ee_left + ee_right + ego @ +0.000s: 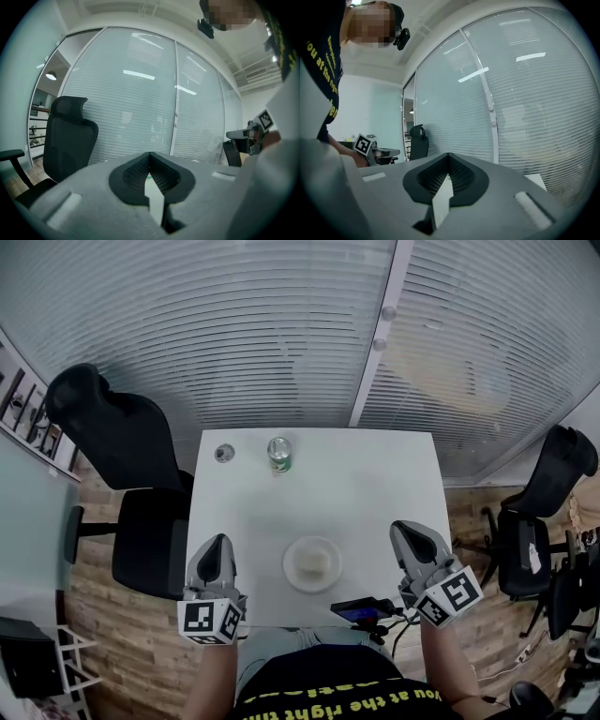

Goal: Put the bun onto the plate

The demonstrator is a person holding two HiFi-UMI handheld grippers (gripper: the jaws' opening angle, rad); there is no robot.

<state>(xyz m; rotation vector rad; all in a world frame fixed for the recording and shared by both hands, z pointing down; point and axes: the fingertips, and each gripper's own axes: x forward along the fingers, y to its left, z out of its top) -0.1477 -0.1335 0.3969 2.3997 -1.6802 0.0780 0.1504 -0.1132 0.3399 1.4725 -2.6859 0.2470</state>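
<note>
A pale bun (311, 562) lies on a small white plate (292, 570) near the front edge of the white table (375, 484). My left gripper (217, 542) hovers at the table's front left corner, left of the plate, its jaws shut with nothing between them. To the right of the plate my right gripper (405, 529) is held above the table's front right, also shut and empty. The left gripper view shows closed jaw tips (150, 154) against the glass wall; the right gripper view shows the same (448, 155). Neither gripper touches the plate.
A green can (279, 453) and a small round object (224, 453) stand at the table's far side. A black device (361, 610) with a cable lies at the front edge. Black office chairs stand left (122, 456) and right (548, 512). A blinded glass wall is behind.
</note>
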